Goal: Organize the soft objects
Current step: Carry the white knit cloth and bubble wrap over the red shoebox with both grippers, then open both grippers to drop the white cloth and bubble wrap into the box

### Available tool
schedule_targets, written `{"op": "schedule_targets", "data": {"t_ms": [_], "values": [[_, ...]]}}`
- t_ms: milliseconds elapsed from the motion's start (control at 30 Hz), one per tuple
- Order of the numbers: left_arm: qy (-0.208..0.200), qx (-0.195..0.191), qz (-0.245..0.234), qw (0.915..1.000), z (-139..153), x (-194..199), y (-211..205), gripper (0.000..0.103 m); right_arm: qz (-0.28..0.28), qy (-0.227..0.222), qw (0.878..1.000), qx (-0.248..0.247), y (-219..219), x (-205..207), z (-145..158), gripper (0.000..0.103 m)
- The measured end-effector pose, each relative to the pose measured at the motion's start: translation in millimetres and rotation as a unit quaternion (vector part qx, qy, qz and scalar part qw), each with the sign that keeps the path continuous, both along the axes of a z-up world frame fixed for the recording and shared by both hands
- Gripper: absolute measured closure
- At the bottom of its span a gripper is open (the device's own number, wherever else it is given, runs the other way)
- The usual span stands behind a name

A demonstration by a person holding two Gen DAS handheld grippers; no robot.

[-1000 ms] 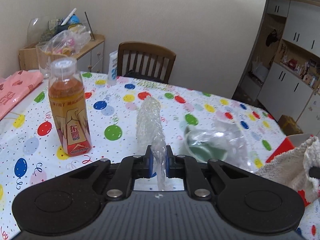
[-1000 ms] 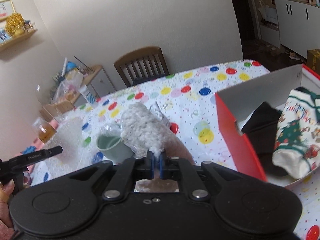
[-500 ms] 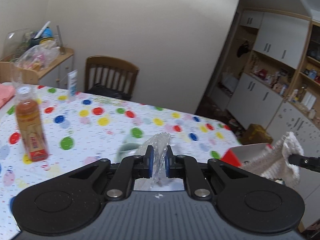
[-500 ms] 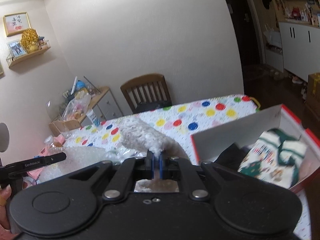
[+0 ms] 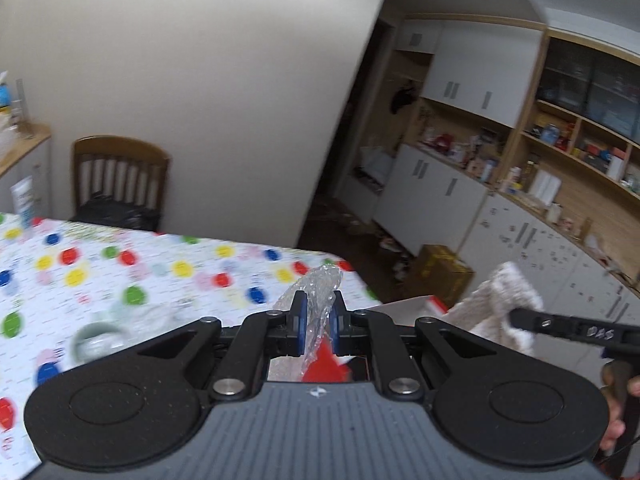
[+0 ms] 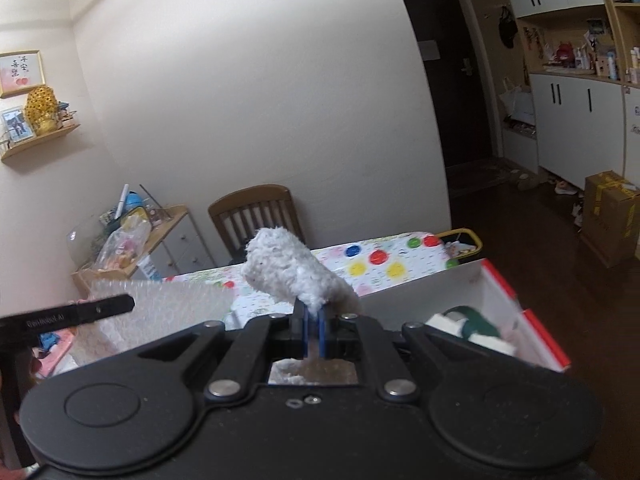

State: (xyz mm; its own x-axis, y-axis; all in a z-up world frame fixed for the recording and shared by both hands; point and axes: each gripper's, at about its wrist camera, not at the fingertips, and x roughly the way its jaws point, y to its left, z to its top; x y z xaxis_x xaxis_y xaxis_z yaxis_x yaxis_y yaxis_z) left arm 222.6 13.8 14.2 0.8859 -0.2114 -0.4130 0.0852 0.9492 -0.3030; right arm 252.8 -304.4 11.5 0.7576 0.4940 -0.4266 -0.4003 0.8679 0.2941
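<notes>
My left gripper (image 5: 317, 314) is shut on a crumpled sheet of clear bubble wrap (image 5: 316, 284), held up above the table's right end; from the right wrist the same bubble wrap (image 6: 160, 312) hangs as a wide sheet. A fluffy white towel (image 6: 288, 272) is pinched in my shut right gripper (image 6: 314, 322) and pokes up ahead of the fingers. In the left wrist view that towel (image 5: 500, 300) hangs at the right. Below the right gripper stands a red-edged white box (image 6: 508, 304) holding a green-and-white sock (image 6: 468, 324).
The table (image 5: 160, 264) has a polka-dot cloth and a pale green cup (image 5: 96, 340) under clear wrap. A wooden chair (image 6: 256, 216) stands behind the table, beside a cluttered side cabinet (image 6: 136, 236). Cardboard boxes (image 6: 608, 212) sit on the dark floor by white cupboards.
Both grippers rose and swung right with their loads. The drink bottle left the left wrist view; the box slid beneath the right gripper, with less of its contents showing.
</notes>
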Motion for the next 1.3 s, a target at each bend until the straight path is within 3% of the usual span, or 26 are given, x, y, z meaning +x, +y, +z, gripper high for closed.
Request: {"op": "schedule_targets", "data": {"t_ms": [500, 833, 1300], "values": [[-0.026, -0.016, -0.093, 0.9952, 21.7, 65.7, -106.0, 0.092, -0.048, -0.004, 0.998, -0.031, -58.1, 32.4, -13.1, 0.099], [0.011, -0.005, -0.095, 0.9954, -22.1, 102.2, -142.6, 0.092, -0.060, 0.039, 0.996, -0.053, -70.0, 60.9, -46.0, 0.099], [0.069, 0.025, -0.071, 0.9948, -74.8, 132.2, -146.2, 0.092, -0.034, 0.104, 0.990, -0.088, -50.6, 87.3, -90.6, 0.099]]}}
